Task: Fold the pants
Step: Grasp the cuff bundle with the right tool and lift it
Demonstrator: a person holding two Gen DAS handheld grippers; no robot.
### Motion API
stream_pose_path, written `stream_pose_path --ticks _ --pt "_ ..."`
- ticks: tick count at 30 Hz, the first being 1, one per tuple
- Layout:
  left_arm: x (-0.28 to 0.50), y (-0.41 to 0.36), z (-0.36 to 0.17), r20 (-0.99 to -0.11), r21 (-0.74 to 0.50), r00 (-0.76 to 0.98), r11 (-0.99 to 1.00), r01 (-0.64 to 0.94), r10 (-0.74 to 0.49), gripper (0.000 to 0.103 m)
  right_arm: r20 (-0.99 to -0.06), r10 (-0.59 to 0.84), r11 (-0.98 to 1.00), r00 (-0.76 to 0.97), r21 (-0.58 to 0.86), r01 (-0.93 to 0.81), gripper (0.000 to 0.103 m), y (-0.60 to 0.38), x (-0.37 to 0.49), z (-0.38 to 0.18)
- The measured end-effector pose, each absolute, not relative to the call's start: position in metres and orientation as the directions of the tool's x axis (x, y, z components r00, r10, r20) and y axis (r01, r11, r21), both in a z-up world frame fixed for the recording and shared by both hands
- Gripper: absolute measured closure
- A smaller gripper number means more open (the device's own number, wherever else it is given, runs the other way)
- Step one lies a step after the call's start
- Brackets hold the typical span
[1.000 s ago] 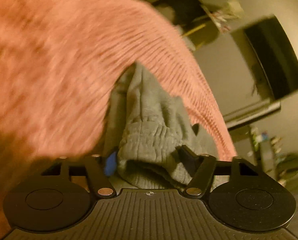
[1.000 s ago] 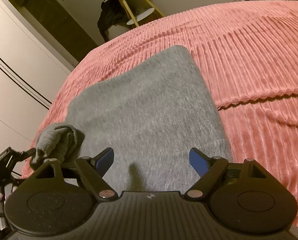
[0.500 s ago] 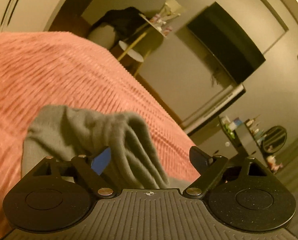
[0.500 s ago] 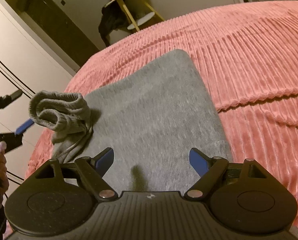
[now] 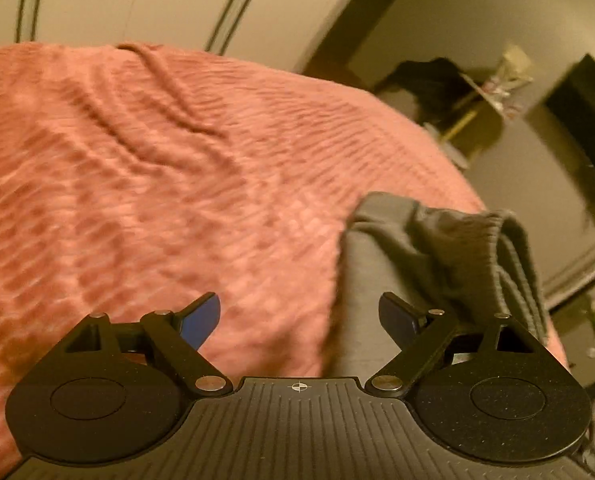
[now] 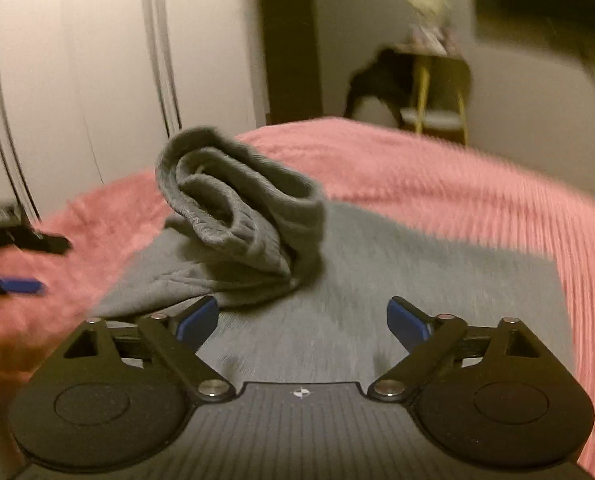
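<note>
The grey pants (image 6: 357,280) lie folded flat on the pink ribbed bedspread (image 6: 437,176). Their cuffed end (image 6: 237,216) stands bunched up on the folded part. My right gripper (image 6: 302,320) is open and empty, low over the grey fabric just in front of the bunched cuffs. In the left wrist view the pants (image 5: 417,256) show at the right with the ribbed cuffs (image 5: 509,252) drooping. My left gripper (image 5: 299,318) is open and empty above the bedspread (image 5: 157,180), left of the pants. It also shows at the left edge of the right wrist view (image 6: 17,264).
White wardrobe doors (image 6: 77,80) stand behind the bed. A small yellow-legged side table (image 6: 433,100) with a dark garment draped on it stands past the bed's far edge. A dark screen (image 5: 589,120) hangs on the wall.
My left gripper has let go of the cuffed end and pulled away to the left. The cuffs now rest on the folded pants. My right gripper has dropped lower and swung toward the cuffs.
</note>
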State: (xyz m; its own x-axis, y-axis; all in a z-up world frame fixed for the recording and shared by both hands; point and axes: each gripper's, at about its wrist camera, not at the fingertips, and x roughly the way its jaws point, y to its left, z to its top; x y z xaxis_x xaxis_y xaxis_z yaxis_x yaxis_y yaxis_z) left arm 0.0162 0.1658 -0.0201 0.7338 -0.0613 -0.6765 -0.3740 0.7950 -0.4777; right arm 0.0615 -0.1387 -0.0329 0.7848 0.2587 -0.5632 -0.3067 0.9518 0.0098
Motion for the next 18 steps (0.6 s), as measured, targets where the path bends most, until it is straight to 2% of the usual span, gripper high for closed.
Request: stream_pose_path --ticks 6,8,9,10,14,16,18 --pt "0.023 0.152 -0.028 -0.685 -0.429 0.725 0.841 -0.33 -0.065 0.012 -0.536 0.256 0.947 0.804 -0.027 -0.32 0.011 -0.123 0.098 -0.042" --pt "0.03 0.151 -0.035 -0.696 -0.428 0.714 0.841 -0.331 -0.073 0.012 -0.531 0.276 0.94 0.801 -0.024 -0.34 0.015 -0.116 0.108 -0.045" --pt "0.033 0.151 -0.04 -0.7 -0.433 0.709 0.84 -0.328 -0.084 0.012 -0.529 0.291 0.937 0.797 -0.012 -0.35 0.023 -0.111 0.113 -0.046" --pt "0.034 0.151 -0.042 -0.7 -0.438 0.708 0.839 -0.322 -0.094 0.012 -0.527 0.313 0.933 0.79 0.015 -0.36 0.037 -0.109 0.119 -0.046" --pt "0.037 0.149 -0.047 -0.694 -0.445 0.711 0.845 -0.297 -0.115 0.012 -0.512 0.346 0.938 0.786 0.162 -0.307 0.046 -0.112 0.141 -0.043" --pt "0.039 0.149 -0.05 -0.703 -0.441 0.702 0.846 -0.3 -0.118 0.012 -0.528 0.357 0.932 0.77 0.261 -0.253 0.06 -0.121 0.152 -0.042" --pt "0.04 0.151 -0.053 -0.71 -0.448 0.695 0.836 -0.316 -0.118 0.013 -0.521 0.381 0.91 0.764 0.36 -0.208 0.064 -0.133 0.153 -0.037"
